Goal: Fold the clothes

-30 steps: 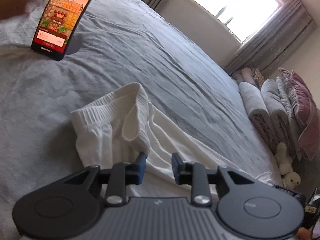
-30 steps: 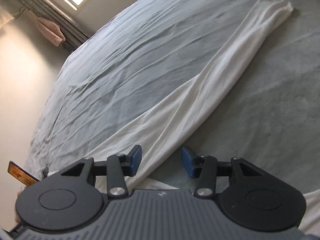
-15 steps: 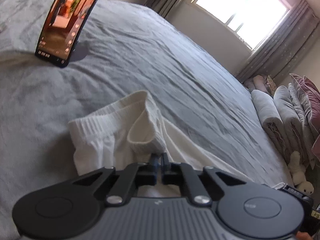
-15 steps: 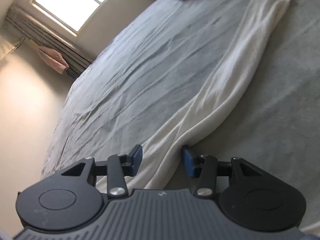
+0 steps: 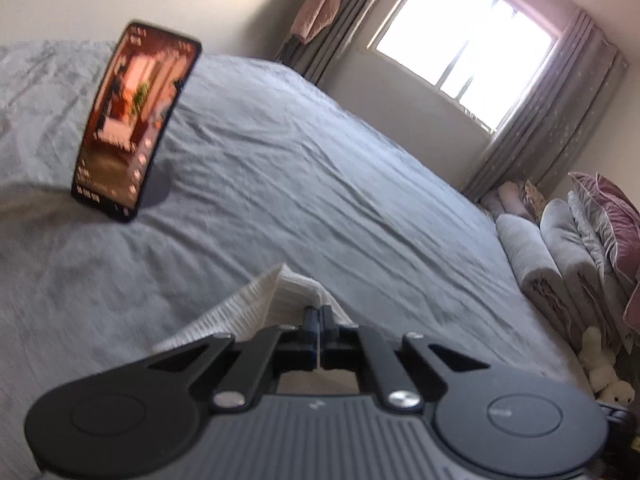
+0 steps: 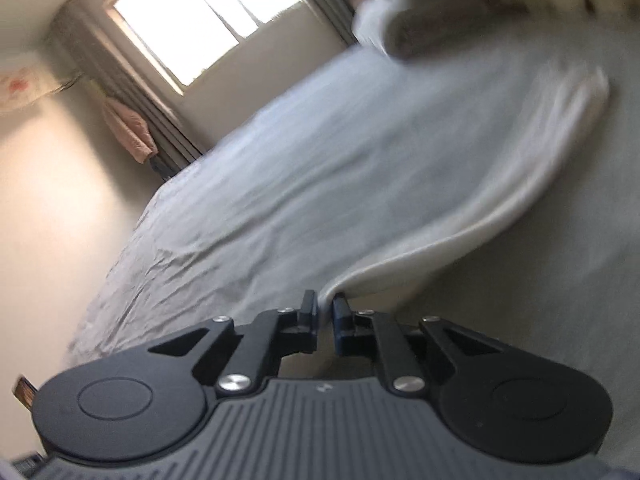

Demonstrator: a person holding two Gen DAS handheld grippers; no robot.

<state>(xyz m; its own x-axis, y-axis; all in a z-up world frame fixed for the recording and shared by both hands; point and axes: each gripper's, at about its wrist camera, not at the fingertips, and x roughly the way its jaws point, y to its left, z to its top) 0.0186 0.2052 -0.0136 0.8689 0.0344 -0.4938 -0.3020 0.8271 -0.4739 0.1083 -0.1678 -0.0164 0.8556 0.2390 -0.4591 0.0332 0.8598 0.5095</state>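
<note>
On the grey bed [image 5: 280, 184], both hand-held grippers [image 5: 319, 317] [image 6: 326, 307] pinching white trousers [image 6: 500, 200].

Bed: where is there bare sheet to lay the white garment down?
Free: the wide grey bed between the phone and the rolled bedding. Crowded: that bedding, and the strip where the white garment lies, pinched by left gripper and right gripper.

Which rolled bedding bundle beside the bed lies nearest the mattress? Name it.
The pale grey roll right against the bed; the darker grey bundle and purple pillow sit behind it.
</note>
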